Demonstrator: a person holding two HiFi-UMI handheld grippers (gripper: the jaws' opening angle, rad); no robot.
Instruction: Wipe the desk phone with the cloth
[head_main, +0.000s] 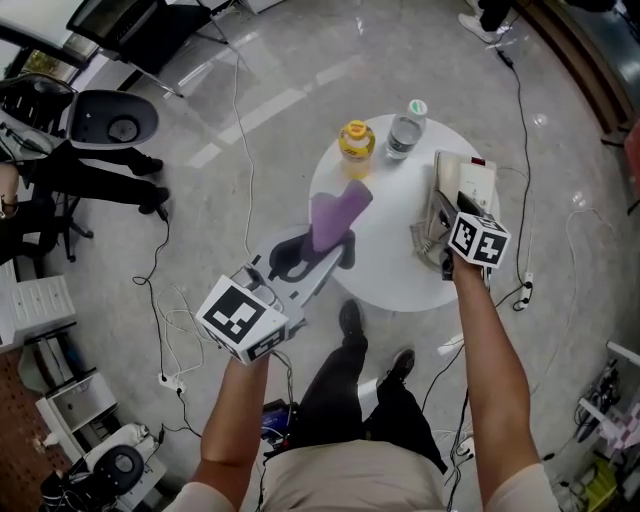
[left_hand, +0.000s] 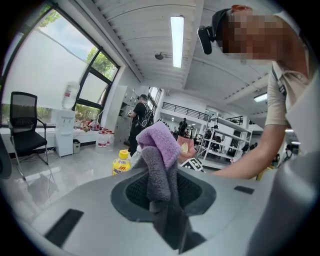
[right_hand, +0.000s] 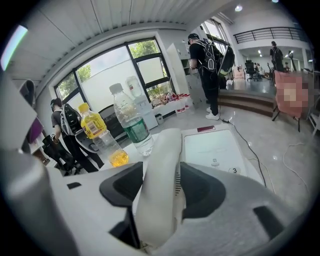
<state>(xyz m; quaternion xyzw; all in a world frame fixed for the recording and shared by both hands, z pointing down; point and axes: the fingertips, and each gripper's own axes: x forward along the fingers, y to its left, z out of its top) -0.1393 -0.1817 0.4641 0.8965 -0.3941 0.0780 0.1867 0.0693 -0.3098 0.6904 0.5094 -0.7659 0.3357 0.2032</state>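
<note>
**Task status.** The left gripper (head_main: 318, 255) is clenched on the cloth (head_main: 335, 215), a purple and grey fold standing up out of its jaws. The cloth hangs above the near left edge of the table (head_main: 380, 275), well apart from the desk phone (head_main: 470, 180). The phone base sits at the right edge of the table. The right gripper (head_main: 447, 232) is grasping the handset (right_hand: 160, 185). The pale bar stands on end between the pads, which lie against both of its flanks, and it is off the base, just beside the base's left side. The coiled cord (head_main: 425, 240) is bunched on the table below it.

No contact between cloth and phone is visible, so wiping appears not to have begun. By this reading, the preparation is done: the cloth is in hand and the handset is clear of the cradle. Wiping of the base and the handset remains, and after that the handset has to go back on.

**Surface.** The table is round, white and small. A yellow drink bottle (head_main: 356, 140) and a clear water bottle (head_main: 405, 130) stand together at its far edge.

**Room.** The floor is glossy and grey, with cables (head_main: 240, 120) trailing across it. It is an open workshop with large windows, a black office chair (left_hand: 25, 130), a water dispenser (left_hand: 65, 132), shelving and several people standing at a distance.
</note>
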